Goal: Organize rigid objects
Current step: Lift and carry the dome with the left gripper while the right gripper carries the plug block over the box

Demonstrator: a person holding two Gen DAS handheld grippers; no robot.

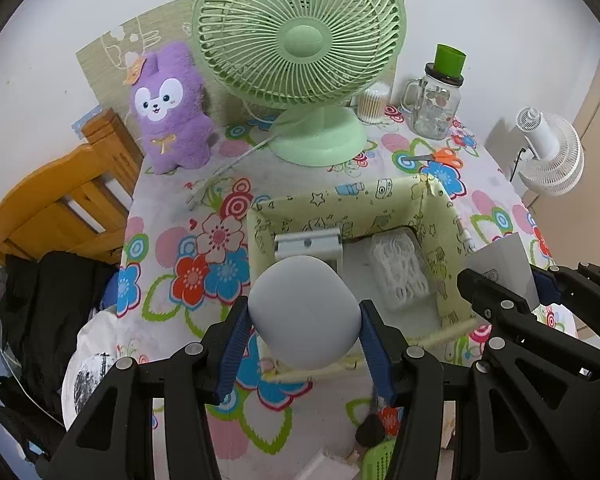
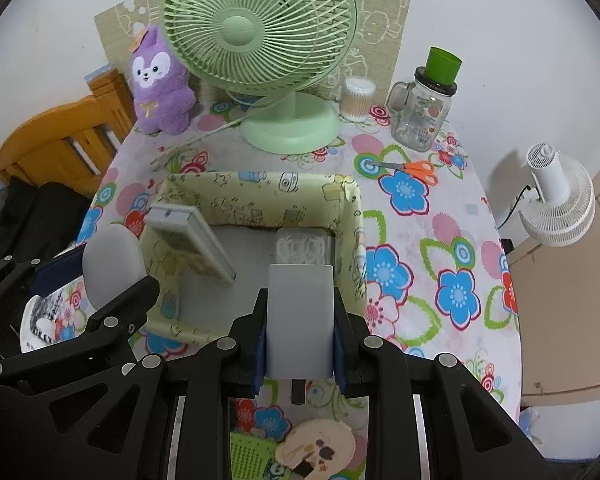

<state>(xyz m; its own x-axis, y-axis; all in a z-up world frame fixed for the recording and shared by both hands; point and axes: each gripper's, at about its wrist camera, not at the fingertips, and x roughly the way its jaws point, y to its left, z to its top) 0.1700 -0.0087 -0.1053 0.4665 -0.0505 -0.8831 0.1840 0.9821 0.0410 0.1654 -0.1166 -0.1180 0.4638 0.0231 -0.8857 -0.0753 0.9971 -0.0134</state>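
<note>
Tongs tilted steeply down over the patterned box (image 1: 352,200), my left tongs (image 1: 304,340) grip a grey rounded object (image 1: 304,312) and my right tongs (image 2: 300,336) clamp a white rectangular block (image 2: 300,320).

Fan (image 1: 296,40) behind box (image 1: 352,196)

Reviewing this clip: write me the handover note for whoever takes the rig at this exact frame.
Left gripper: shut on a rounded pale grey egg-shaped object, held over the near wall of the pale green cartoon-print box.
Right gripper: shut on a flat pale grey rectangular block, also at the box's near edge.
Done: a white framed rectangular device leans inside the box; a clear packet of white pieces lies on its floor.
Left: release both held items into the box. The orange-handled scissors lie out on the floral tablecloth.
</note>
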